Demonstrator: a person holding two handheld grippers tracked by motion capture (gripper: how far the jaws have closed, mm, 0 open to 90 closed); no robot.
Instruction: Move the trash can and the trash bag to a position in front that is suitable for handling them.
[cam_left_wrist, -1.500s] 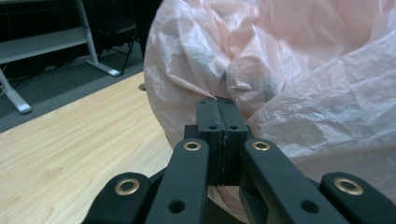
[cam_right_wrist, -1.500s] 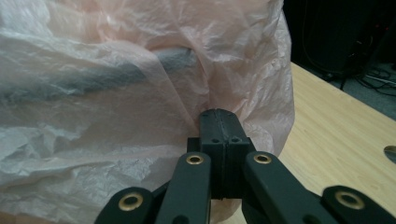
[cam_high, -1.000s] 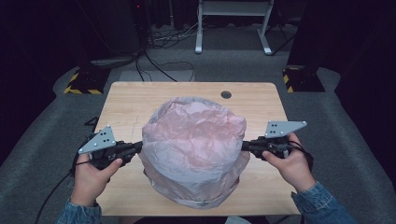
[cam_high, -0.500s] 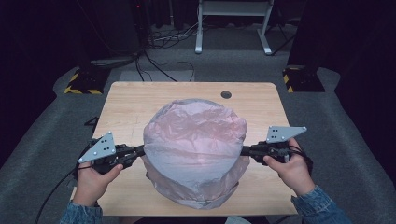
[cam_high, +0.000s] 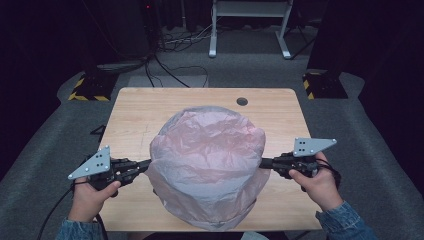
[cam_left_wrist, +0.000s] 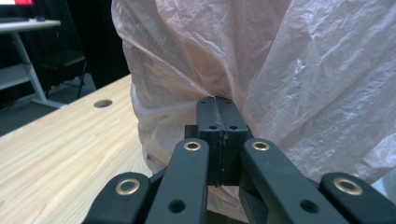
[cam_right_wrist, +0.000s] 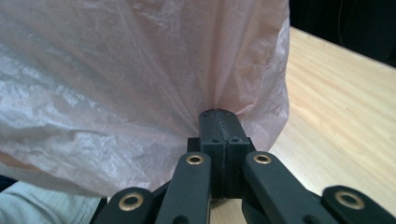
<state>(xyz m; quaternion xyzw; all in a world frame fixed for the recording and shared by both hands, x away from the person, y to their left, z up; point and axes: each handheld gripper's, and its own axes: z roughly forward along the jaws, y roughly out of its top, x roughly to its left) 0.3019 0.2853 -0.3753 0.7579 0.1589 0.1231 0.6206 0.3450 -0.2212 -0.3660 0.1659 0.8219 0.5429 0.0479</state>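
A large, thin pink plastic bag (cam_high: 210, 165) billows like a dome over the middle of the wooden table (cam_high: 140, 107). My left gripper (cam_high: 146, 165) is shut on the bag's left edge, and the film bunches into its closed jaws in the left gripper view (cam_left_wrist: 219, 103). Opposite it, my right gripper (cam_high: 263, 163) is shut on the bag's right edge, the plastic pinched between its jaws (cam_right_wrist: 219, 115). The bag (cam_left_wrist: 280, 70) hangs puffed between both grippers, its lower part (cam_right_wrist: 116, 93) reaching the table's near edge. What lies under or inside it is hidden.
A round cable hole (cam_high: 242, 101) sits at the table's far right. Bare wood lies behind and beside the bag. Beyond the table are cables (cam_high: 165, 65), a white stand's legs (cam_high: 250, 30) and dark equipment on yellow-striped bases (cam_high: 87, 87).
The bag has sunk and flattened slightly, and both grippers have dropped a little toward the near edge, still clamped on its sides.
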